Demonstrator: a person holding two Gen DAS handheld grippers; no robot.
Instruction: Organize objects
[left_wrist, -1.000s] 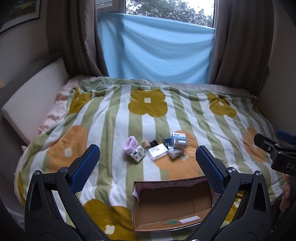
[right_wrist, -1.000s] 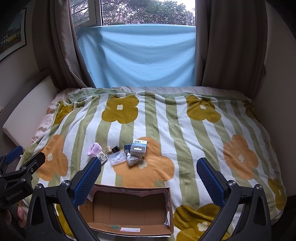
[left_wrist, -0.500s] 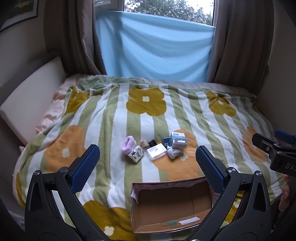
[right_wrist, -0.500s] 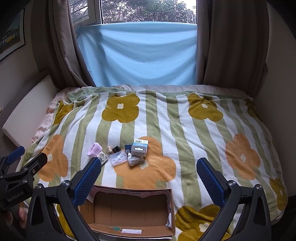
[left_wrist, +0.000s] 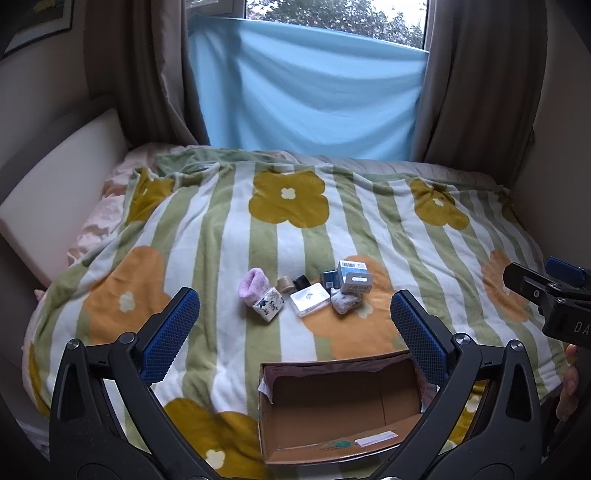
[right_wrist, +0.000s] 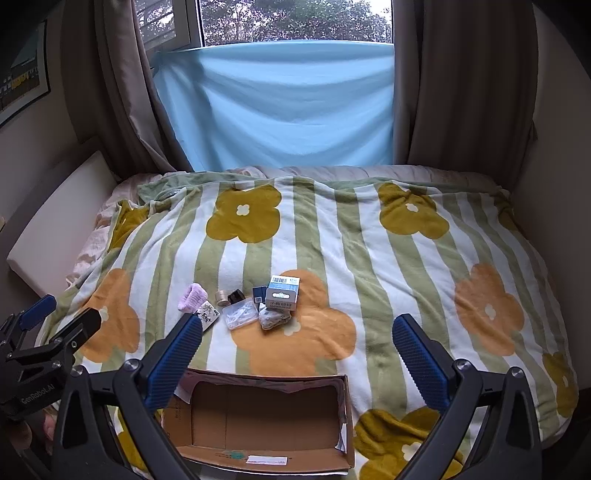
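Left wrist view: left gripper (left_wrist: 295, 328) and right gripper (right_wrist: 297, 349) spread wide, holding nothing.

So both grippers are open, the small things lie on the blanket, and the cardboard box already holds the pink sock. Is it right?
Not quite. The cardboard box holds no sock; the right wrist view shows the pink sock on the blanket with the other small things. Both grippers are open.

Open cardboard box (left_wrist: 332, 406), empty, at blanket's near edge; beyond it a cluster: pink sock roll (left_wrist: 253, 286), patterned pouch (left_wrist: 270, 303), clear case (left_wrist: 309, 299), blue-white carton (left_wrist: 354, 277), grey bundle (left_wrist: 344, 304)
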